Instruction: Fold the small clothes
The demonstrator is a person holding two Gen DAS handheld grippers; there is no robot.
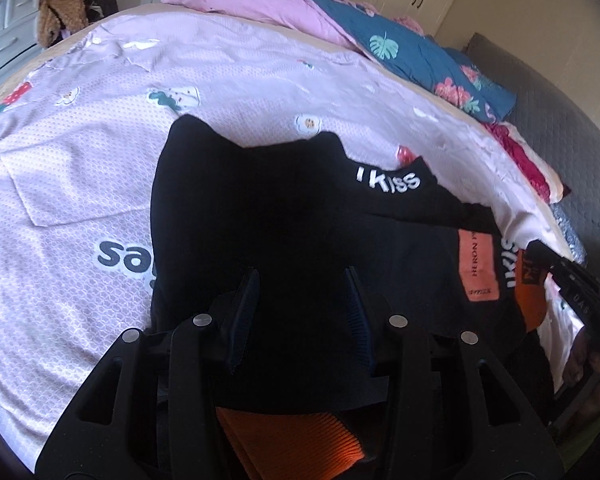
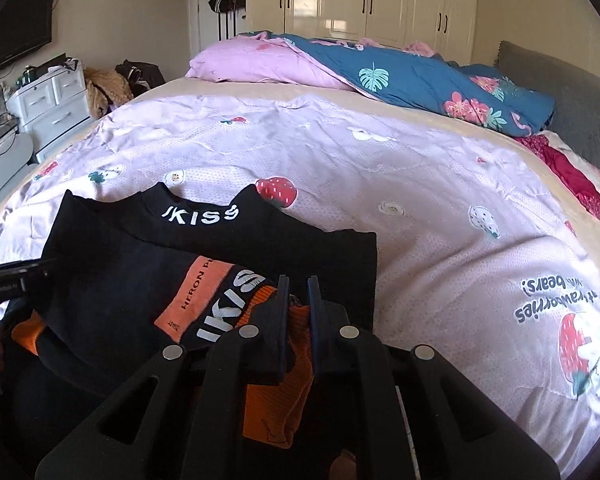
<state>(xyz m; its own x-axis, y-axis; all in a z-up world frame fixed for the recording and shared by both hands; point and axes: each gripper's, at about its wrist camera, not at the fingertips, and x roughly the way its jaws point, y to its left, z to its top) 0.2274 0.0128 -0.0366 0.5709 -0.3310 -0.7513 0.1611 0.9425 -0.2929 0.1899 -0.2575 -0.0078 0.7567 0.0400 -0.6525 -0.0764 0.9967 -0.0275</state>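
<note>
- black IKISS sweater lies on the pink strawberry bedspread;
- right gripper pinched tight on its orange ribbed cuff;
- left gripper part open over black cloth; a grip cannot be told.

Black top: "IKISS" collar, "HERON" orange patch. Bedsheet: "strawberries…bears!"
</note>
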